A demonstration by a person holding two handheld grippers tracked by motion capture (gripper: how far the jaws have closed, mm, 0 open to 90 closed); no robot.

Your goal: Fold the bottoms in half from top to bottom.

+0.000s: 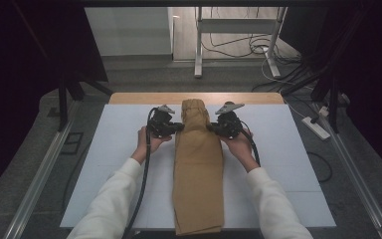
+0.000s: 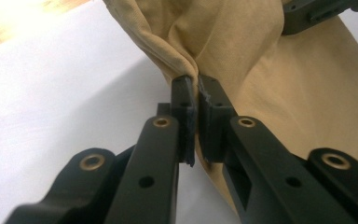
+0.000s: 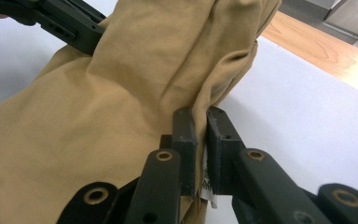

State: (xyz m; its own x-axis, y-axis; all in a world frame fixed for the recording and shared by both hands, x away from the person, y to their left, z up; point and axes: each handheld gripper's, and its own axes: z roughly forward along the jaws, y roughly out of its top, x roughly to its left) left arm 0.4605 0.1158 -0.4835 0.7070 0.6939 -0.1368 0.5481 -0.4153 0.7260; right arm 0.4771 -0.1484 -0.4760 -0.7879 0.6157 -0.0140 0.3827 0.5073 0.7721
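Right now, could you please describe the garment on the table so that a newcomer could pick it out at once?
Look at the white sheet that covers the table. Down its middle, from the far wooden edge to the near edge, lie tan trousers folded into one long narrow strip. The left gripper and right gripper pinch their sides near the far end, and they are the sole cloth item on the sheet.

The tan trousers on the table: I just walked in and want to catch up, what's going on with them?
A person is handling the folded tan trousers with a gripper in each hand. The left gripper is shut on the cloth at one edge, and the right gripper is shut on the opposite edge, both near the far end by the waistband. That end is bunched up between them, while the rest lies flat on the white table.
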